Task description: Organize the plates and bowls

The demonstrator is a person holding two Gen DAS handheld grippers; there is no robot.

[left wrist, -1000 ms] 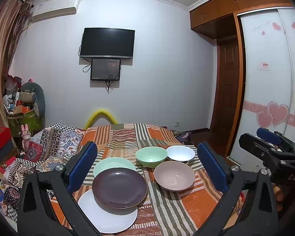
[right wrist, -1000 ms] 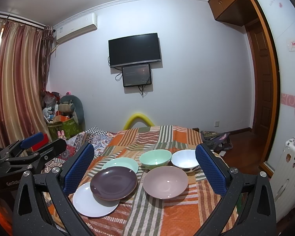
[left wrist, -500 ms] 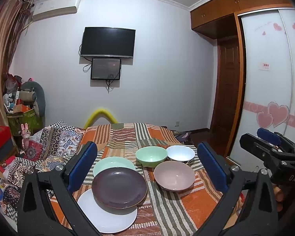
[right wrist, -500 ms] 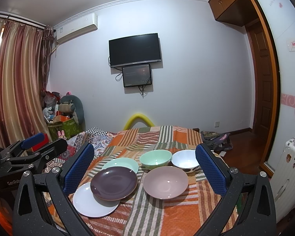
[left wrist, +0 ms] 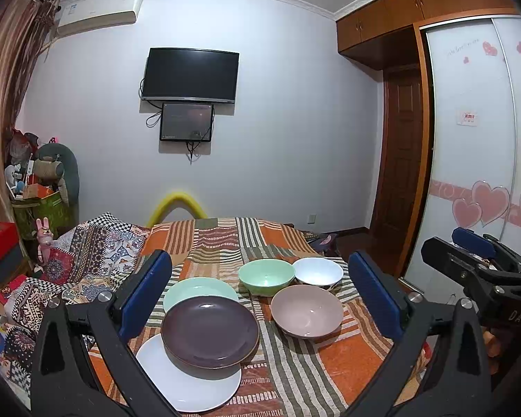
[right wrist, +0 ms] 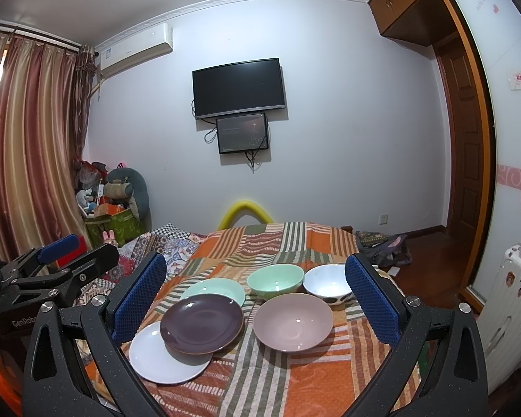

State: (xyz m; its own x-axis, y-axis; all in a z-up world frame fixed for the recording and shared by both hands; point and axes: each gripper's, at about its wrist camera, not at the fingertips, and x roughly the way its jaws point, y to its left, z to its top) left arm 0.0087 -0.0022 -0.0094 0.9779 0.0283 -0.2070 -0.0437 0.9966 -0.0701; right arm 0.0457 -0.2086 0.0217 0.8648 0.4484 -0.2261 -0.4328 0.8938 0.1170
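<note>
- A dark television [left wrist: 190,73] hangs on the pale wall, a smaller screen [left wrist: 186,126] just beneath it.
- An air conditioner [right wrist: 135,48] sits high beside striped curtains [right wrist: 27,146].
- A yellow foam arch [right wrist: 246,212] rises behind the striped patchwork cloth [right wrist: 295,243].
- A green box of clutter [left wrist: 41,208] stands at left.
- A white suitcase [right wrist: 507,299] with stickers stands near the wooden door [left wrist: 399,160].
- Pink hearts decorate the wardrobe door [left wrist: 469,139].
</note>
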